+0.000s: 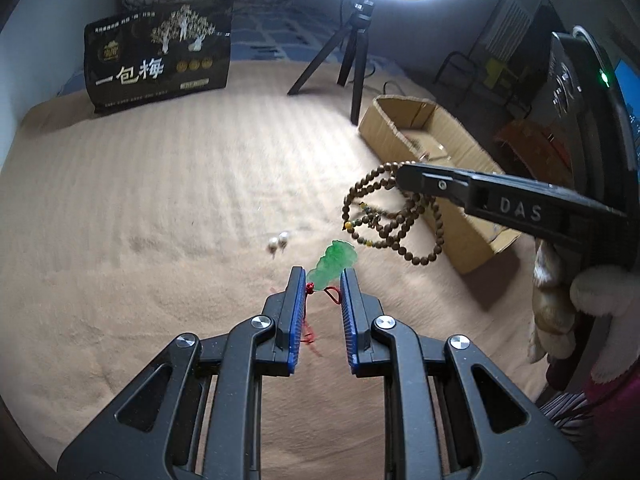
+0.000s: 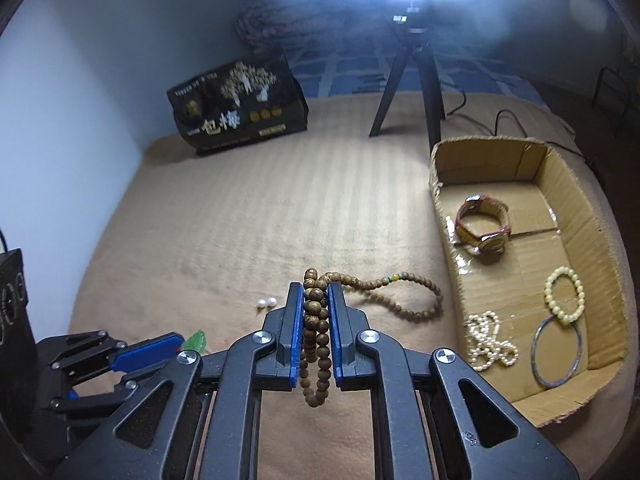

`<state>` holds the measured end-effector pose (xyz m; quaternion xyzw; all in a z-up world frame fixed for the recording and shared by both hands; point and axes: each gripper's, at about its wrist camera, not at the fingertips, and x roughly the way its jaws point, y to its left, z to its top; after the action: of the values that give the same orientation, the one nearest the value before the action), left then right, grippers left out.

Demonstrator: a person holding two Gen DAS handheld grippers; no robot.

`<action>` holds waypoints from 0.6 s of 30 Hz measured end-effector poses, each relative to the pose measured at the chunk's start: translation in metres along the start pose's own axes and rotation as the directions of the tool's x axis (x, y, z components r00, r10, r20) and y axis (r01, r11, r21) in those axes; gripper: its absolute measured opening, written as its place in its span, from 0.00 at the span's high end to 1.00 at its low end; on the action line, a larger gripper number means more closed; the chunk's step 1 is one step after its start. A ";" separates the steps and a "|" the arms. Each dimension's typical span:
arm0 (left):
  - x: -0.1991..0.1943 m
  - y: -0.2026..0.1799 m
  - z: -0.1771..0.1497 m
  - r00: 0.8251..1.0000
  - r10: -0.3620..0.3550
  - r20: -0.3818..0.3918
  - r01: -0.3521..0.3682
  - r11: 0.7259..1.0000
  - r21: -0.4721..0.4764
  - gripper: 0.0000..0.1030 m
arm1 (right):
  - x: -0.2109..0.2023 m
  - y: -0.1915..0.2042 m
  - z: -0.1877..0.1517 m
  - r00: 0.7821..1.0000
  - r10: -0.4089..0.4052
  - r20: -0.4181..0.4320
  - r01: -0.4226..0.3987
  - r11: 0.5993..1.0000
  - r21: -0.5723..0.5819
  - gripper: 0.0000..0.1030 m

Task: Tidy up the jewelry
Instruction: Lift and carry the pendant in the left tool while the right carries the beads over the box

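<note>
Beige bedspread (image 2: 240,220) below: right gripper (image 2: 316,292) clamps wooden prayer beads (image 2: 316,320), left gripper (image 1: 322,276) pinches jade pendant (image 1: 334,262); carry both clear over the cardboard box (image 2: 600,248) wall before releasing.

I am holding my left gripper (image 1: 322,276) in the lower centre of its own view, pointing steeply downward, its two blue pads (image 1: 295,300) drawn close together and pinching the green pendant (image 1: 335,261) at their tips. In the right wrist view it is showing at the lower left, angled toward the centre. I am keeping my right gripper (image 2: 317,294) tilted downward too, low in the centre of its view, its pads (image 2: 335,320) nearly together and clamping the wooden bead string (image 2: 316,316) between them. In the left wrist view it is reaching in from the right edge, with my gloved hand (image 1: 600,292) wrapping its handle there.
</note>
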<state>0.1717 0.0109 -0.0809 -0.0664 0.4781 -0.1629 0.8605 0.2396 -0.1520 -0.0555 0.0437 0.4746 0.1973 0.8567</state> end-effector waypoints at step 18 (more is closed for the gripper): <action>-0.037 -0.043 0.040 0.988 -0.073 0.134 0.073 0.997 0.007 0.84 | -0.076 -0.010 0.008 0.986 0.006 0.168 0.000 0.999 -0.032 0.90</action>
<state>0.1781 -0.0186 -0.0177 -0.0936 0.4163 -0.1899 0.8842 0.2133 -0.1888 0.0064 0.0473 0.3973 0.2017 0.8940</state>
